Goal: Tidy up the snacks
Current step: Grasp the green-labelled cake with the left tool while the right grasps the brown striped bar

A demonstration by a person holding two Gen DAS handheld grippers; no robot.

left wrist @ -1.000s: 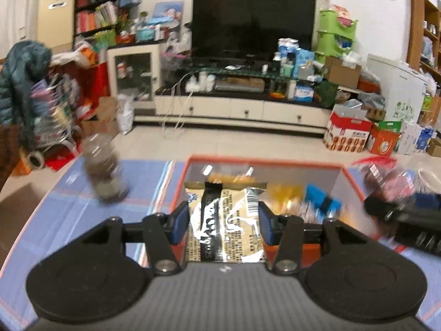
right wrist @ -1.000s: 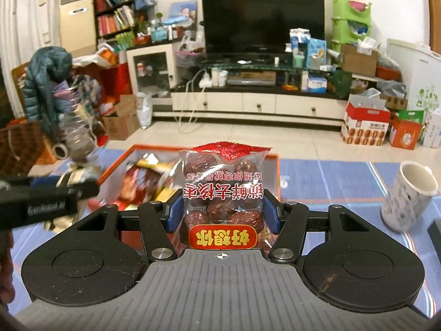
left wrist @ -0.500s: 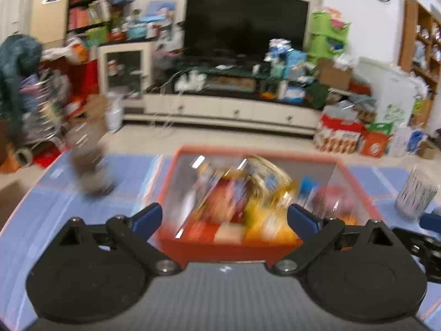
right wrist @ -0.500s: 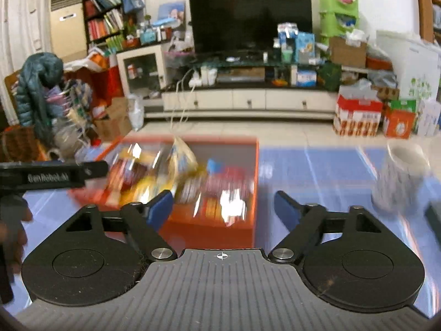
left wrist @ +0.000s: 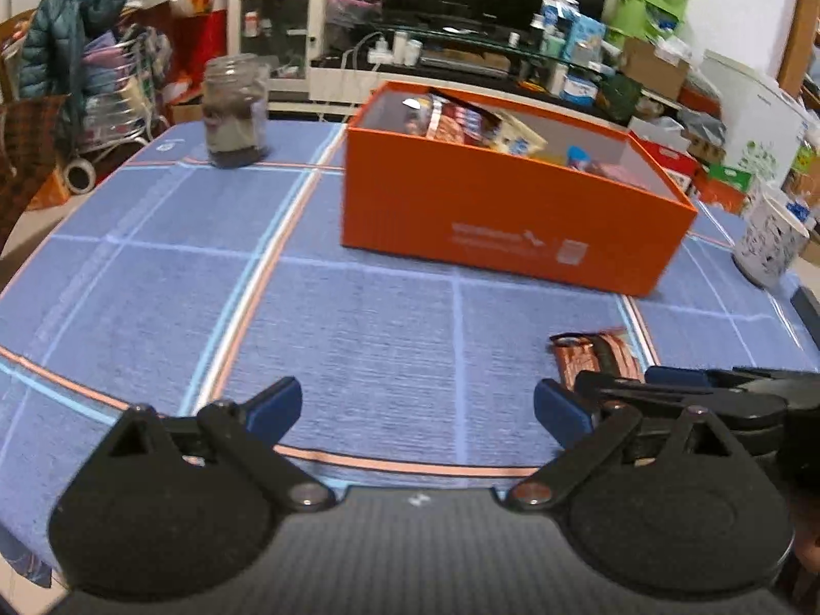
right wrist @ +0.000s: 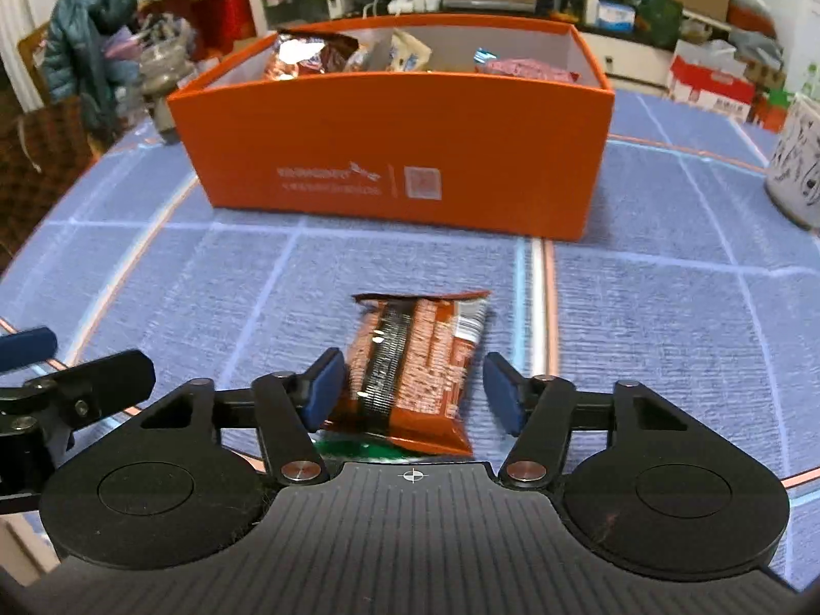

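Note:
An orange box (left wrist: 512,215) with several snack packets inside stands on the blue tablecloth; it also shows in the right wrist view (right wrist: 400,154). A red-brown snack packet (right wrist: 415,364) lies flat on the cloth in front of the box. My right gripper (right wrist: 415,389) is open, low over the cloth, with its pads on either side of the packet's near end, not closed on it. The packet's far end shows in the left wrist view (left wrist: 594,353), partly hidden by the right gripper (left wrist: 717,394). My left gripper (left wrist: 415,405) is open and empty above bare cloth.
A glass jar (left wrist: 236,113) stands at the back left of the table. A white patterned cup (left wrist: 774,241) stands at the right, also in the right wrist view (right wrist: 797,164). The table's near edge is just below both grippers. Cluttered room furniture lies beyond.
Both grippers let their packets go into the box, opened, and drew back and down toward the near table edge. The right gripper now straddles a packet lying on the cloth.

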